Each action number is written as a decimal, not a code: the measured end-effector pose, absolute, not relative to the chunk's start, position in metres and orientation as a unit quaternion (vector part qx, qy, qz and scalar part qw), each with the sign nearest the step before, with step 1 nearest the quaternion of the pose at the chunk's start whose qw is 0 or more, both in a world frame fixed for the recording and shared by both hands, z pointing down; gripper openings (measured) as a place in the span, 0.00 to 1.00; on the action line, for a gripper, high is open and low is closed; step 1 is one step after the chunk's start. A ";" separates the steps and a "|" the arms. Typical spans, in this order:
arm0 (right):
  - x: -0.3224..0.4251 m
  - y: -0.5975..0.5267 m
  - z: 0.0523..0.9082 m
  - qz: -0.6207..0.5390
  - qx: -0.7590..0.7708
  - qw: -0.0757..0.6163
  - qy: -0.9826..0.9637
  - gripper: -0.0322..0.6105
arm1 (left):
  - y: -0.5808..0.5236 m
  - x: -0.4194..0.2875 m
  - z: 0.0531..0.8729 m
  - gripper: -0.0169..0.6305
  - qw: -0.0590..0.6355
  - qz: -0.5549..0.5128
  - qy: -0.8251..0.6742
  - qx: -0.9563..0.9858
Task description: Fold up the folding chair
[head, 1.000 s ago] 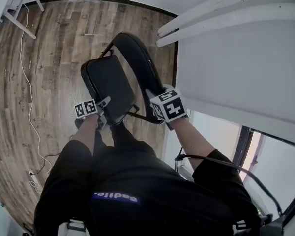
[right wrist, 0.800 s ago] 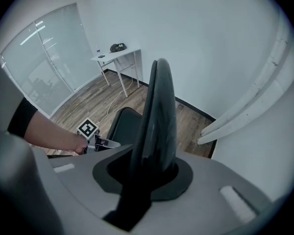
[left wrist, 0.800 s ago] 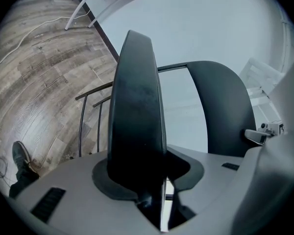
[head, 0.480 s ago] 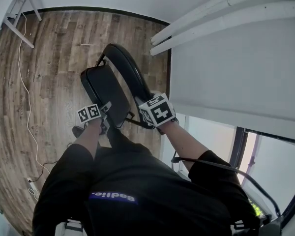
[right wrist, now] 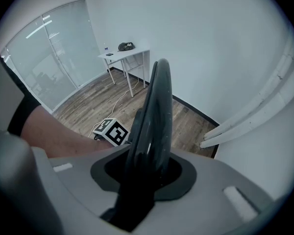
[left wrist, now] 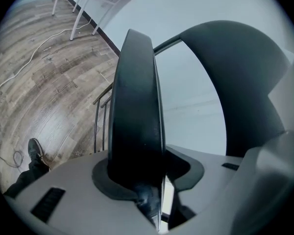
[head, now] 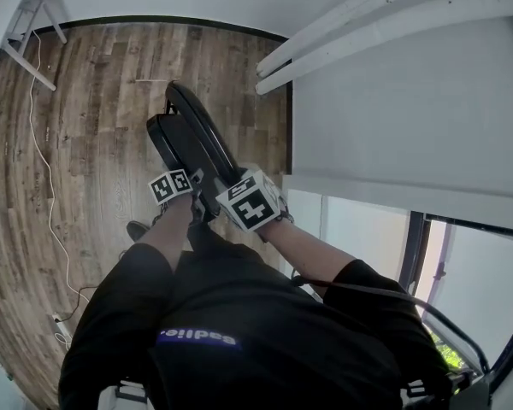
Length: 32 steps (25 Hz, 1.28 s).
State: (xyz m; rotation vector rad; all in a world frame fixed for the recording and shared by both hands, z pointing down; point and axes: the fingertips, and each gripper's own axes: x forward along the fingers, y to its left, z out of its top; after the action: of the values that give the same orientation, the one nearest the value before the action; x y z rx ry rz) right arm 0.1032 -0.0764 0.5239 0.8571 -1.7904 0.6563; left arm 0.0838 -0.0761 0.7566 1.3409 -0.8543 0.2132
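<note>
While you are looking steeply down past your arms, a white table (head: 2,7) is standing at the far left, well apart from the chair (head: 192,139). Wood floor (head: 94,109) is spreading between them. Your shoe (head: 138,229) is showing just left of your left arm.

You are holding the left gripper (head: 191,188) against the chair's left side. Its jaws are clamping the black seat (left wrist: 136,106), which is running edge-on straight out from between them. Just right of it, the backrest (left wrist: 240,77) is arching close beside the seat. The chair is sitting nearly folded flat, its two pads lying almost parallel with a narrow gap between them.

You are holding the right gripper (head: 231,186) just beside the left one, pointing steeply down at the backrest's near edge. Its jaws are opening, with the backrest's rim lying between them. In the right gripper view the pads are not plainly pressing on it.

Right of the chair, a white wall (head: 410,101) is rising just beside the backrest. A window (head: 363,237) is showing below the wall at the right.
</note>
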 end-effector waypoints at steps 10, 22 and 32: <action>0.099 -0.074 0.520 0.261 0.367 0.510 -0.733 0.21 | -0.088 0.113 0.747 0.27 0.694 0.135 -0.400 0.583; 0.101 -0.075 0.518 0.255 0.386 0.512 -0.724 0.18 | -0.105 0.135 0.741 0.27 0.674 0.162 -0.418 0.587; 0.118 -0.084 0.518 0.258 0.401 0.503 -0.721 0.17 | -0.096 0.144 0.742 0.27 0.652 0.223 -0.343 0.638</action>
State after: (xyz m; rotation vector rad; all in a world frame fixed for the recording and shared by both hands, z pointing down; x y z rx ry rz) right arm 0.1179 -0.0837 0.5181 0.9679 -1.7402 0.6230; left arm 0.1442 -0.0955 0.7424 1.4483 -0.7787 0.5056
